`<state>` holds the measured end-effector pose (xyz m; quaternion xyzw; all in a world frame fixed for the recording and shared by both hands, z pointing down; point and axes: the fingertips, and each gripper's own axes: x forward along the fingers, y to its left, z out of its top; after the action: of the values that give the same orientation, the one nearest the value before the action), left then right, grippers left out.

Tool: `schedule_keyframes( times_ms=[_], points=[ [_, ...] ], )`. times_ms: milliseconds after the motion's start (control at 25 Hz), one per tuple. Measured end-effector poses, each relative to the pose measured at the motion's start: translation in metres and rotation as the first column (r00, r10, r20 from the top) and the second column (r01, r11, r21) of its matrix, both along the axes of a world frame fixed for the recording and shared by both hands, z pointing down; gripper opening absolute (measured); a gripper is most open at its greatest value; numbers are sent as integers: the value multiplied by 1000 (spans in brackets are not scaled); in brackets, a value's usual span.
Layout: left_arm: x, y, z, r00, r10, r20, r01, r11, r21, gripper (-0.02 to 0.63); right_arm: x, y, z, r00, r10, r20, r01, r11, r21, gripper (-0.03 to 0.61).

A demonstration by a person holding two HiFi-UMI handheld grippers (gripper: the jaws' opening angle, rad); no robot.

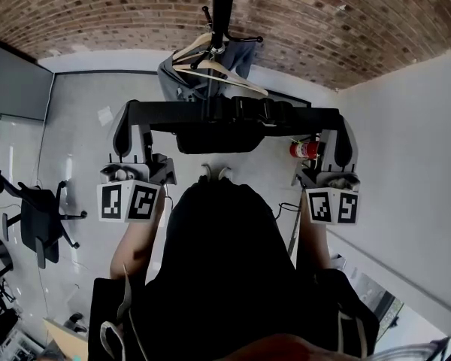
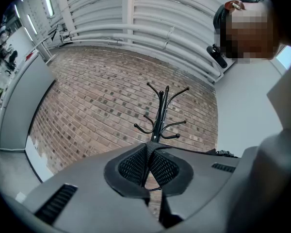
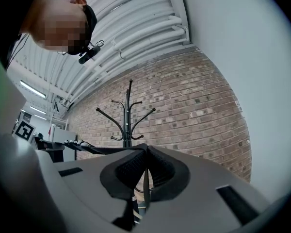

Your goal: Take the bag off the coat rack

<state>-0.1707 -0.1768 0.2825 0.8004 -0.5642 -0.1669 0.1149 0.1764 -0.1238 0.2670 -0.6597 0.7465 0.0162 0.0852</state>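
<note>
Strap (image 2: 153, 147) of black webbing clamped tight in left gripper (image 2: 149, 154), with bare-hooked coat rack (image 2: 160, 113) and brick wall (image 2: 97, 106) beyond. Same from right gripper (image 3: 145, 154): jaws pinched on strap, stretching away left toward marker cube (image 3: 23, 130) of other gripper. Bag's body hard to make out from either gripper view. Shown only from head view: black bag (image 1: 218, 136) hanging at middle of strap held level between both grippers, off the rack, on near side of its pole; wooden hangers (image 1: 218, 70) and grey garment (image 1: 182, 77) by that pole; red fire extinguisher (image 1: 304, 149); office chair (image 1: 39, 220). Bag's inside not visible
</note>
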Motion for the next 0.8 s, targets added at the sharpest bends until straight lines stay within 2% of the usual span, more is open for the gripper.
schedule_keyframes(
  times_ms=[400, 600, 800],
  points=[
    [10, -7, 5, 999, 25, 20, -25, 1000, 4, 20, 9, -2, 13, 999, 15, -33, -16, 1000, -2, 21],
    [20, -9, 8, 994, 12, 106, -15, 1000, 28, 20, 19, -1, 13, 999, 35, -28, -36, 999, -11, 21],
    [15, -12, 8, 996, 15, 86, -15, 1000, 9, 20, 13, -2, 15, 999, 23, -32, -24, 1000, -20, 21]
  ],
)
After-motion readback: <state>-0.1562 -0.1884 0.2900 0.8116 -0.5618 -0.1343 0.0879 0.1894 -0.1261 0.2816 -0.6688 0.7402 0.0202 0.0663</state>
